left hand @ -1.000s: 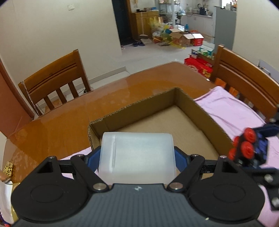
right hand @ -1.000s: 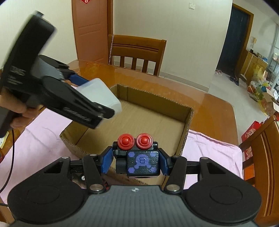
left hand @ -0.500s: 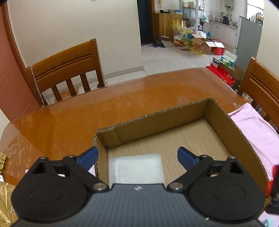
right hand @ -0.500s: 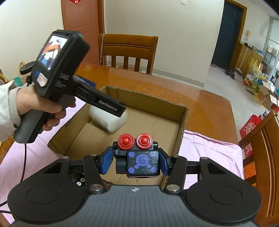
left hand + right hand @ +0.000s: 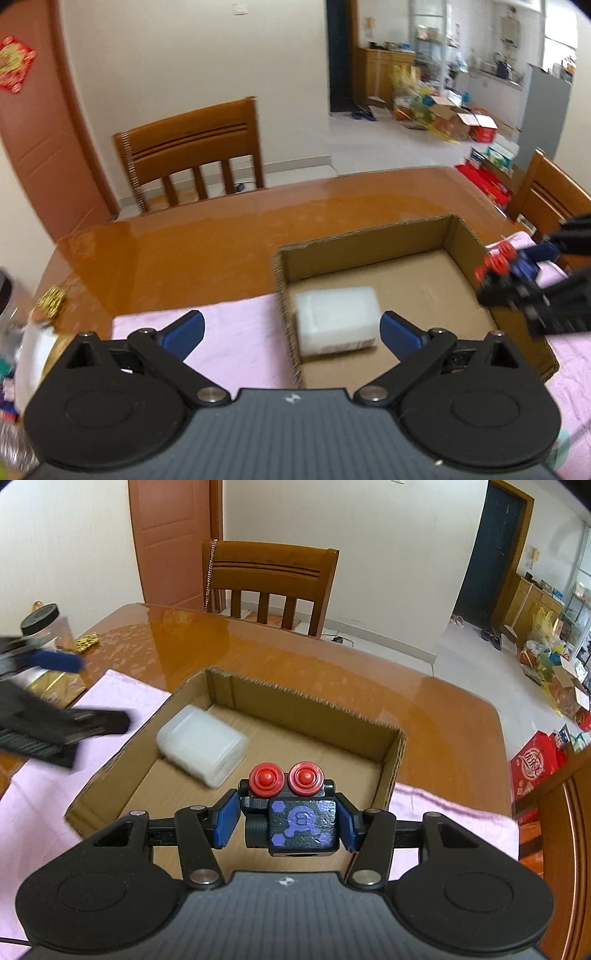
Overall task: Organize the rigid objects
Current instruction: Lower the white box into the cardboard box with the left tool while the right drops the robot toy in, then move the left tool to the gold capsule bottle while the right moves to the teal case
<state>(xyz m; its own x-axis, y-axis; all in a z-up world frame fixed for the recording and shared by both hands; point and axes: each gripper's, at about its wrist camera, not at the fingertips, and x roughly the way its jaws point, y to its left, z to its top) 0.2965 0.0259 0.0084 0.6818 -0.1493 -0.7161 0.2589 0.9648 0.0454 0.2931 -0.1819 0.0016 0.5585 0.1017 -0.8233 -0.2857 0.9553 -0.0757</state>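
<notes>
On the wooden table [image 5: 207, 251] my left gripper [image 5: 291, 330] has just spread its fingers and drawn back; the white container [image 5: 336, 319] now lies in the cardboard box [image 5: 314, 705]. My right gripper [image 5: 288, 821] clenches the toy robot [image 5: 295, 812] above the box, probably next.

Table [image 5: 424, 716]: wood, high-gloss lacquer, mirror-like reflections along its far edge; chair [image 5: 269, 576]: varnished wood, satin sheen; box [image 5: 310, 705]: raw corrugated cardboard, matt, fluting exposed at the cut rims; cloth [image 5: 236, 332]: pink woven fabric, matt, soft, faintly textured; container [image 5: 201, 746] in the box's near-left corner: translucent white plastic, smooth, frosted; toy block [image 5: 299, 812]: black plastic, matt, slightly rough, purple painted markings, glossy red plastic knobs; right gripper [image 5: 288, 821]: matt black plastic body, ribbed top, blue pads, bright metal pivot pins.
</notes>
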